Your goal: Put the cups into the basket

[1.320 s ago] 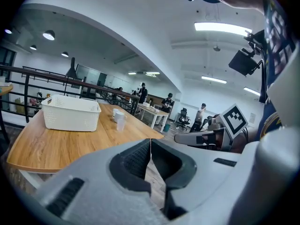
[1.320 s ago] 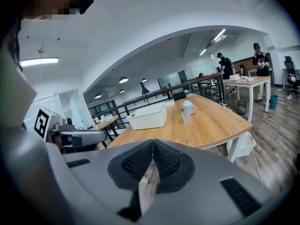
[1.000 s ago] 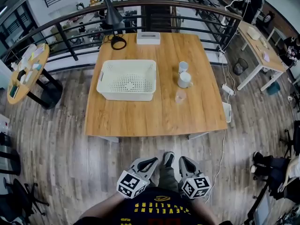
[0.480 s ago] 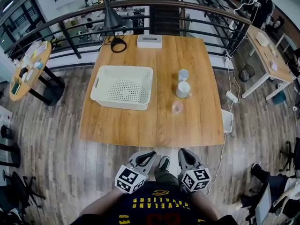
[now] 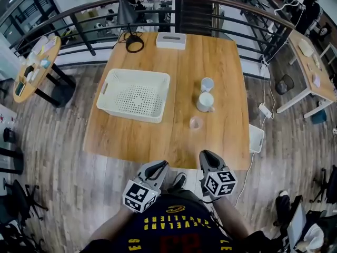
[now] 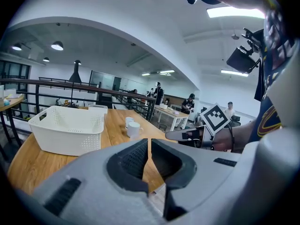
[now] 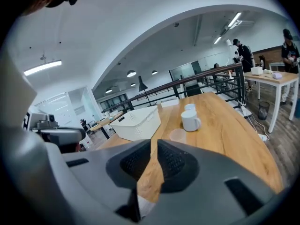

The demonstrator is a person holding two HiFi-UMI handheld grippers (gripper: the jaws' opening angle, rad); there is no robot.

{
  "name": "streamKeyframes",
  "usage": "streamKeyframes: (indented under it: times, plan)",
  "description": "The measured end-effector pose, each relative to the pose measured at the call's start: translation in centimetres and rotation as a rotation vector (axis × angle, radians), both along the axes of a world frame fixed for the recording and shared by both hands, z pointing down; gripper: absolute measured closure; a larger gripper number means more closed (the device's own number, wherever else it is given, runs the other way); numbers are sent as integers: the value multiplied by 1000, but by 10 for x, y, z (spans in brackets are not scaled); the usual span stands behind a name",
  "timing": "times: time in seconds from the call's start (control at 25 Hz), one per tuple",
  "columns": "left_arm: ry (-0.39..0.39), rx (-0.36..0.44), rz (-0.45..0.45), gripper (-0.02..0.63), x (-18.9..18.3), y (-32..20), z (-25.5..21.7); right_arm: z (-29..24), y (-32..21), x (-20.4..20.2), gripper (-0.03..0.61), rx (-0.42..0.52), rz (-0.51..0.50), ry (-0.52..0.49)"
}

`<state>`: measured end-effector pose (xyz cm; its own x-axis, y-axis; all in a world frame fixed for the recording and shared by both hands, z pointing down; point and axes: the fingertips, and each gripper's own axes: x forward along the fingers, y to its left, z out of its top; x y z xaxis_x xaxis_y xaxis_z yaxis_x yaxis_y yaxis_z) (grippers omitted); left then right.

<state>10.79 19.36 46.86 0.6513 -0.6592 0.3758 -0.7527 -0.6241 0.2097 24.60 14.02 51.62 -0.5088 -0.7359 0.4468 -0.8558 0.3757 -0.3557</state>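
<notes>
On the wooden table a white perforated basket stands at the left, empty. To its right are a small white cup, a white mug and a clear cup in a row. My left gripper is shut and empty just short of the table's near edge. My right gripper is shut and empty at that edge, well short of the clear cup. The right gripper view shows the basket, mug and clear cup ahead. The left gripper view shows the basket.
A white box, a coiled black cable and a black lamp sit at the table's far edge, with a dark railing behind. A round side table stands left, a white bin right.
Both grippers have come forward from over the floor to the table's near edge, and the table now lies closer below me. Basket and cups have not moved.
</notes>
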Motion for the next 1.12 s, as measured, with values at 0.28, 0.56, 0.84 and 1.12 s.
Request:
streamKeyframes:
  times: [0.28,0.56,0.84,1.12]
  plan:
    - [-2,-12,-61,603,-20,-22,5,34,-39,4,449,-36,-35,108]
    - [2,-26,-33,601,-51,-56,14,73,-78,1,394,-75,-27,256]
    - [5,-49,62,601,-92,-100,23,120,-112,-11,348,-140,61,343]
    - [12,-115,165,601,-128,-125,39,157,-127,-9,325,-235,177,416]
